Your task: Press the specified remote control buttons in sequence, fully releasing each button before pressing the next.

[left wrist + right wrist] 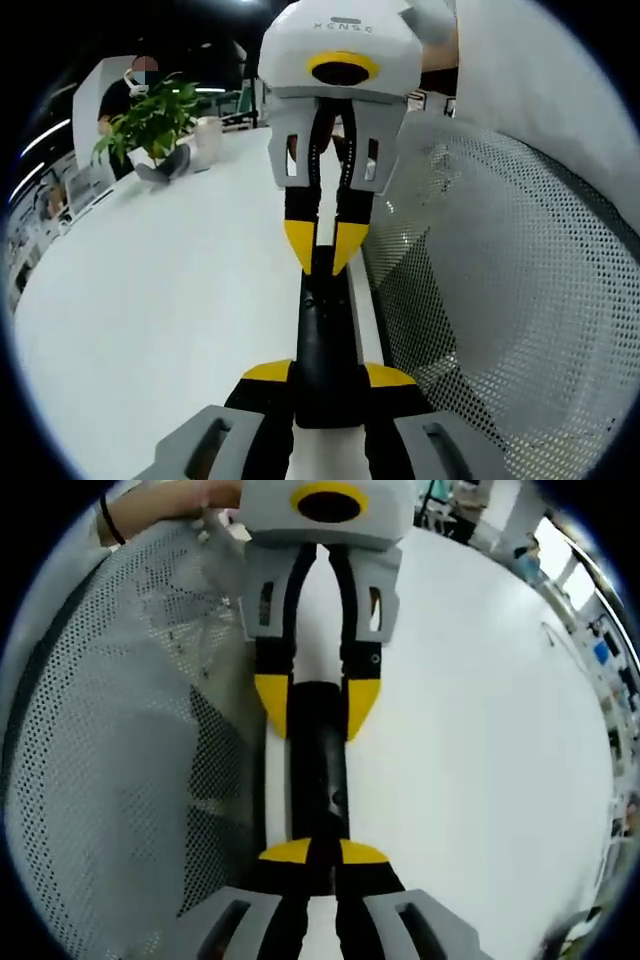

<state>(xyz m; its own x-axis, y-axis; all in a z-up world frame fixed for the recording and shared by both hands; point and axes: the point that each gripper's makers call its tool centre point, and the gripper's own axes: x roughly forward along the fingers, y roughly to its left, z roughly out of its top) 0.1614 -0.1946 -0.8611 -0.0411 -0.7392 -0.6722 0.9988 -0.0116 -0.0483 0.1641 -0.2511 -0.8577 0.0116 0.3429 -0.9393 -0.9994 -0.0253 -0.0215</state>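
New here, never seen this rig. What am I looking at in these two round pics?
There is no robot. A person holds one pair of tongs in each hand, and a fisheye camera rides on each pair, looking along its jaws. One picture is taken from the left tongs and the other from the right, and the two face each other.

In the left gripper view, the left tongs rise from the bottom, shut on a black remote. The right tongs come in from the top, with their yellow tips close together on the remote's far end, apparently pressing it.

Below is a white table, with a white mesh panel beside it. A plant stands farther back.
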